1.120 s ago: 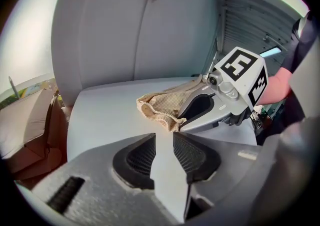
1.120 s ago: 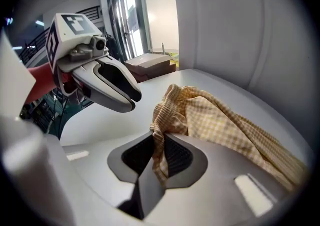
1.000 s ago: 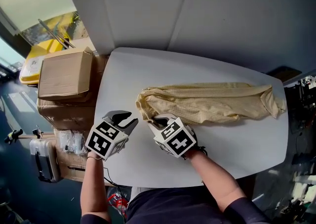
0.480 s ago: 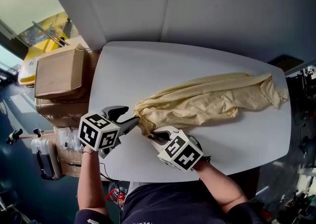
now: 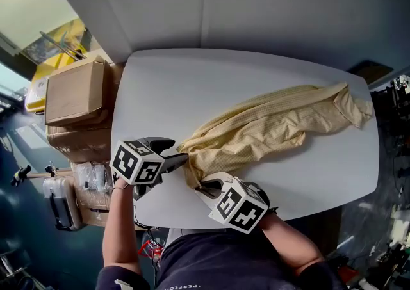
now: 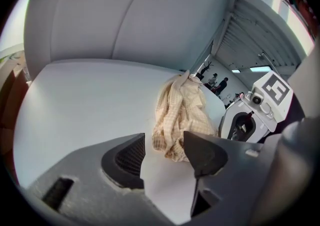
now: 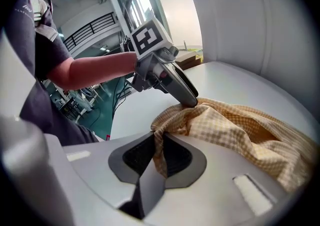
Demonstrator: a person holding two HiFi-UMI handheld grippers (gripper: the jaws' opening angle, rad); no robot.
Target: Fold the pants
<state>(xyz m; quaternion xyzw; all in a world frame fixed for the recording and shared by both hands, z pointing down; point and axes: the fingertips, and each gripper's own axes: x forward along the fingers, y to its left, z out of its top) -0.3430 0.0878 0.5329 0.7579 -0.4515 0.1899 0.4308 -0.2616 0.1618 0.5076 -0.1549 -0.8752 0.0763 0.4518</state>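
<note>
Right gripper view | right gripper [image 7: 159,144] jaws clamp the pants [image 7: 240,127] at one bunched end (seemingly to pull it taut) | left gripper [image 7: 187,96] jaws opening, cloth just ahead, unpinched.

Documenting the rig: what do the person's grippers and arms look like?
The left gripper and right gripper have grey wedge-shaped jaws with dark ribbed pads, each carrying a white cube with black square markers. The person wears a dark short-sleeved top. The left's jaws are opening, the pants at their tips.

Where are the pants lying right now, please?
In the head view the pants stretch diagonally across the white table, their near end pinched in the right gripper.
</note>
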